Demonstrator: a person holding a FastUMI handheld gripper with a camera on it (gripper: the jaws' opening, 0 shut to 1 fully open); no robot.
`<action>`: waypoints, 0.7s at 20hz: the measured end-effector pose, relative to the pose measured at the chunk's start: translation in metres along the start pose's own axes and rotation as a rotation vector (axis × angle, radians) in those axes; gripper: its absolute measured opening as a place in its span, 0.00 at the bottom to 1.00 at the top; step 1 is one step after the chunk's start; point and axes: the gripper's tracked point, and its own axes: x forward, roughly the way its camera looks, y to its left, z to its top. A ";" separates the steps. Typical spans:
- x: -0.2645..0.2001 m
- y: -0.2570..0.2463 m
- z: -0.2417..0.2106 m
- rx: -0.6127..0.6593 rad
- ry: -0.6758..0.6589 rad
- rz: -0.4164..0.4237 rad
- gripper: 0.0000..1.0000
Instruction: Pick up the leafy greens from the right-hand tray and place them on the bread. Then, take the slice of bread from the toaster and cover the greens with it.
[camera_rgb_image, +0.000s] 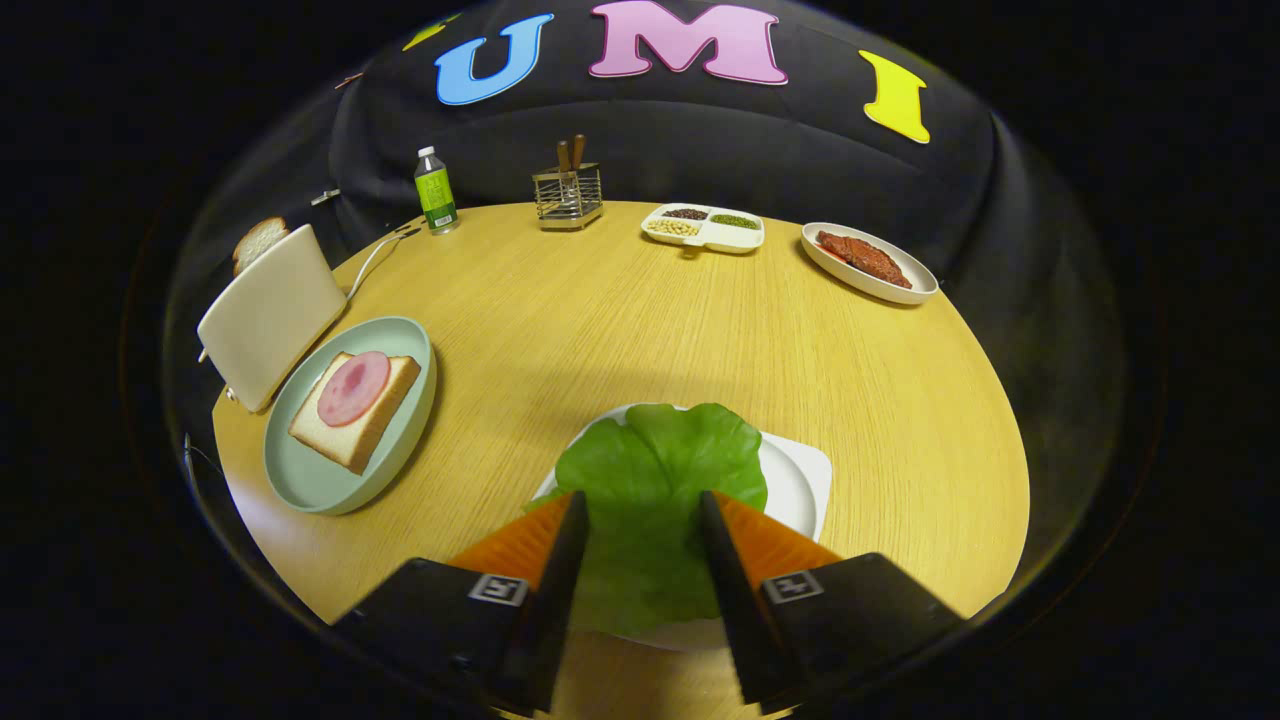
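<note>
A green lettuce leaf (655, 460) lies on the white tray (800, 480) at the near edge of the round wooden table. My gripper (640, 495) is open and low over the tray, one finger on each side of the leaf, whose near half lies between them. To the left, beyond the fingers, a pale green plate (310, 480) holds a slice of bread (340, 430) topped with a round of pink ham (353, 388). Behind the plate stands a cream toaster (270, 315) with a bread slice (258, 240) sticking out of its top.
At the table's far side stand a green-labelled bottle (436, 190), a wire holder with wooden handles (567, 192), a divided white dish of beans (703, 226) and an oval dish of red meat (866, 260). The toaster's cord (375, 255) runs toward the bottle.
</note>
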 end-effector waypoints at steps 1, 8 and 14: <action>0.003 0.001 0.000 0.000 0.002 0.001 0.44; 0.005 -0.004 0.002 0.015 0.009 -0.005 0.09; -0.004 -0.005 0.009 0.055 0.064 -0.028 0.05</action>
